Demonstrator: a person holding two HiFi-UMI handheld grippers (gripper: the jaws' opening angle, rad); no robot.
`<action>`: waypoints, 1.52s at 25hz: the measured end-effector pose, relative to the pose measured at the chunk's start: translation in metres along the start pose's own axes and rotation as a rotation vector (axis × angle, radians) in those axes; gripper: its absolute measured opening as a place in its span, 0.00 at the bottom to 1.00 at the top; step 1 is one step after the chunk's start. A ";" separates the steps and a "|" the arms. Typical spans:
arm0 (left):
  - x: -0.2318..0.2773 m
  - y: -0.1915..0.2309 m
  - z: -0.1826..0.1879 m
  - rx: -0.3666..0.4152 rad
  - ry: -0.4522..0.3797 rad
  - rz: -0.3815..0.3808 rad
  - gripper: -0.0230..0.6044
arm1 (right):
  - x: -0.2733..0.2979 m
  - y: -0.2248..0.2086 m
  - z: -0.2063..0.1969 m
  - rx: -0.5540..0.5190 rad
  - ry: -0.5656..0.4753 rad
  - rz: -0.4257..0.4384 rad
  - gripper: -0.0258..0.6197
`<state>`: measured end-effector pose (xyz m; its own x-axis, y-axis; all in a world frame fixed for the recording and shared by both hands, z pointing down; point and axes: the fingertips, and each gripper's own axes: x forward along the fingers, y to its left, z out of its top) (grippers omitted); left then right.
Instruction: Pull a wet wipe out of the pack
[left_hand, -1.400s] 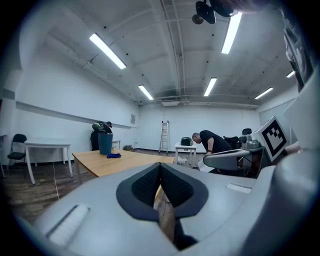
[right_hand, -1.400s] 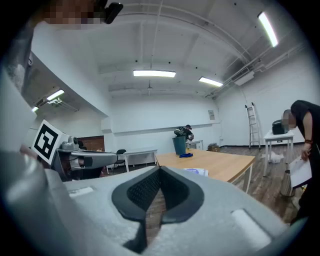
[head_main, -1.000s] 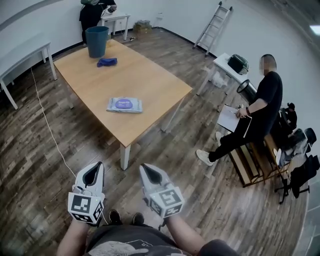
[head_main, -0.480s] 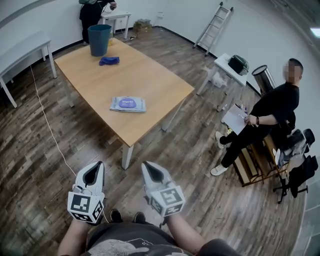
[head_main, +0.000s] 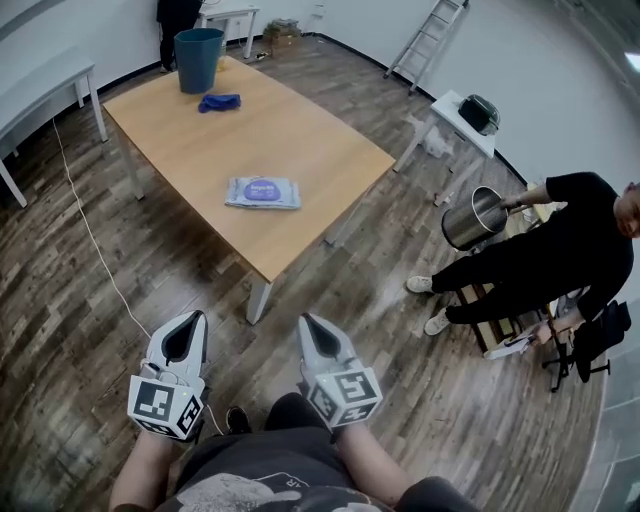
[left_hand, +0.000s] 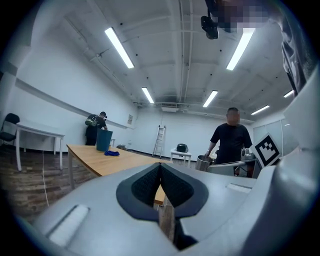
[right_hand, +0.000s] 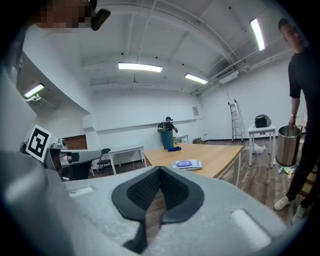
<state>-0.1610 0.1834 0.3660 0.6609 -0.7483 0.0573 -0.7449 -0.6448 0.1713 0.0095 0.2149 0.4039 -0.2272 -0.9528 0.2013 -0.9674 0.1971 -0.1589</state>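
A flat pack of wet wipes (head_main: 263, 192) with a purple lid lies on the wooden table (head_main: 330, 160), toward its near end. In the right gripper view the pack (right_hand: 187, 164) shows ahead on the tabletop. Both grippers hang well short of the table, over the floor in front of the person's body. My left gripper (head_main: 186, 322) is shut with nothing in it, its pads (left_hand: 150, 184) pressed together. At the same height, my right gripper (head_main: 313, 326) is also shut and empty. The pack is hidden in the left gripper view.
A teal bin (head_main: 198, 59) and a blue cloth (head_main: 219, 102) sit at the table's far end. A person in black (head_main: 545, 250) holding a metal pot (head_main: 472, 219) stands right of the table. A white side table (head_main: 460, 115), a ladder (head_main: 432, 32) and a floor cable (head_main: 95, 250) are around.
The view has advanced toward the table, and both grippers have shifted slightly forward. The person at the right has stood up from sitting and now holds a metal pot.
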 end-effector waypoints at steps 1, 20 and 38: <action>0.003 0.003 -0.003 -0.001 0.010 0.000 0.07 | 0.002 0.000 -0.003 0.000 0.009 0.001 0.03; 0.183 0.066 0.005 -0.002 0.041 0.106 0.07 | 0.173 -0.138 0.031 0.042 0.039 0.060 0.03; 0.311 0.127 -0.047 0.054 0.264 0.148 0.08 | 0.294 -0.185 0.035 -0.017 0.145 0.167 0.03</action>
<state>-0.0460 -0.1241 0.4519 0.5403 -0.7729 0.3328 -0.8340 -0.5443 0.0898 0.1253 -0.1100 0.4589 -0.3973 -0.8635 0.3107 -0.9164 0.3549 -0.1854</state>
